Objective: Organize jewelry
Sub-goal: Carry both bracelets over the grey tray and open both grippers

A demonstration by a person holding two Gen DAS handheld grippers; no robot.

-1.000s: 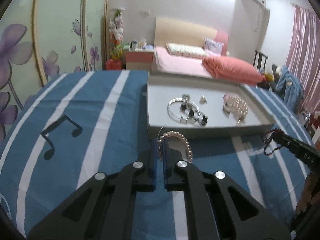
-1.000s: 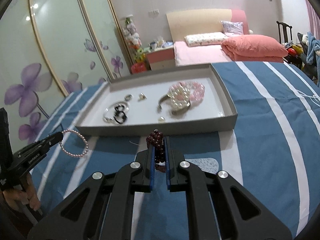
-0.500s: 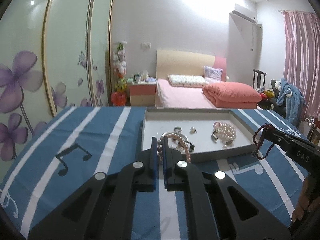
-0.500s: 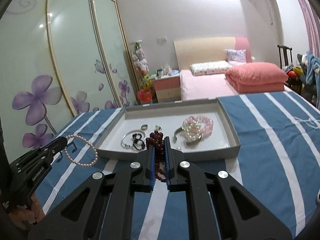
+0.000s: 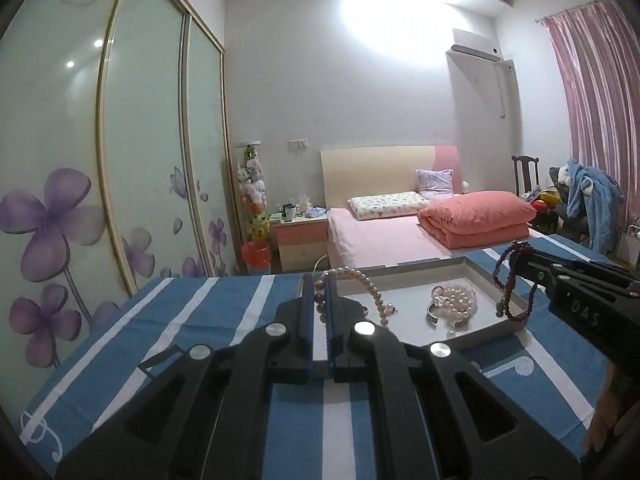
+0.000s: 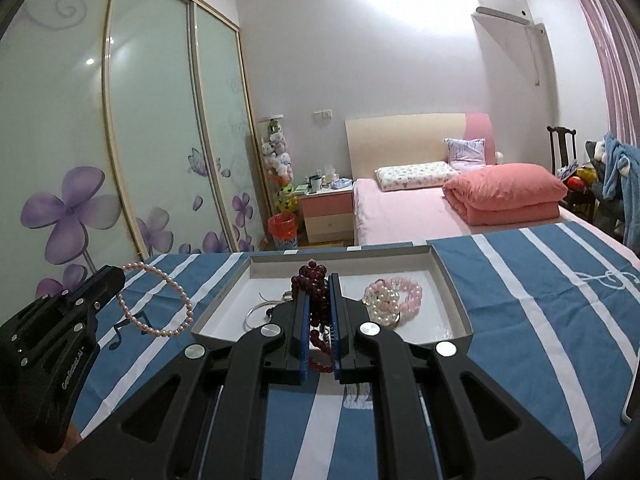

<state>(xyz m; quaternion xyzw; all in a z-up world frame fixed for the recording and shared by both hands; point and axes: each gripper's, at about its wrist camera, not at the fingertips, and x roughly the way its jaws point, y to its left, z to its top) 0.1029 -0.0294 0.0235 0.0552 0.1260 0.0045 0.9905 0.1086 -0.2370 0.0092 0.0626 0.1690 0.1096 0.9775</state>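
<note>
Both grippers' fingers clamp bracelets — pearl bracelet [image 5: 370,288], garnet bracelet [image 6: 314,292] — above cluttered tray [image 6: 456,304].

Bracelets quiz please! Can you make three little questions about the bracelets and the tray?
1. True or false: the left gripper holds the pale pearl bracelet.
2. What colour are the beads in the right gripper? A green, B dark red, C yellow.
3. Fill in: the pink and white bead bunch lies inside the grey ____.

Key: 1 true. 2 B, the dark red bracelet. 3 tray.
</note>
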